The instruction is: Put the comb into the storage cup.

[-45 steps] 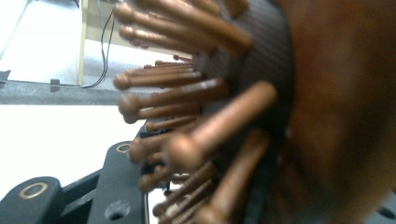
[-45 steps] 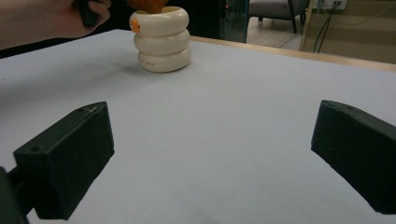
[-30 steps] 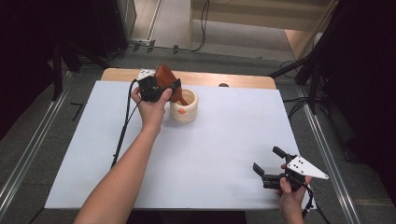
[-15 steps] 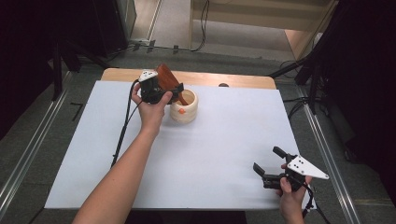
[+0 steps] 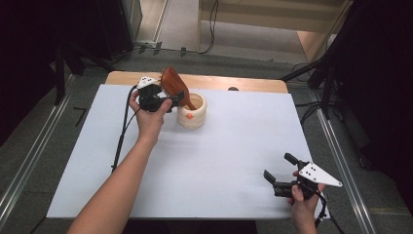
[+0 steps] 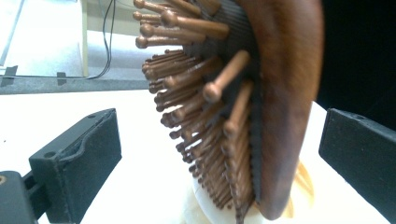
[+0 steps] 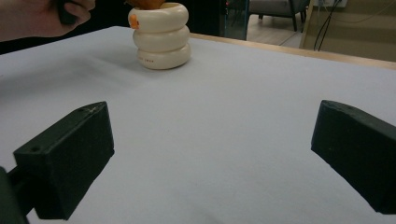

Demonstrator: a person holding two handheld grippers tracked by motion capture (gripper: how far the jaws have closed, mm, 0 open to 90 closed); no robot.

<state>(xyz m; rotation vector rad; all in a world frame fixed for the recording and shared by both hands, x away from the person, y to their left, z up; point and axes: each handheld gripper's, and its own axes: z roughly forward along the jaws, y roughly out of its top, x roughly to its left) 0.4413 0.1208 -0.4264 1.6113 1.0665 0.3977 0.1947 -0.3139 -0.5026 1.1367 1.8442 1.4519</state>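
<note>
Left gripper [image 5: 168, 100] jaws just opened wide; since a second ago, hairbrush [image 5: 174, 87] sits free between them, pads off it. I see brush standing handle-down in cream ringed cup [image 5: 192, 113], bristle head tilted toward the gripper. Cup near table's [image 5: 234, 146] far edge. My right gripper [image 5: 280, 175] parked near edge, jaws wide, nothing between.

A wooden hairbrush [image 5: 175, 87] is seen standing handle-down in a cream ringed holder [image 5: 192, 112], head tilted. The left gripper [image 5: 168, 100] is held just beside the brush, jaws recently opened. The right gripper [image 5: 278, 169] is held open above the white table [image 5: 219, 161], well apart.
</note>
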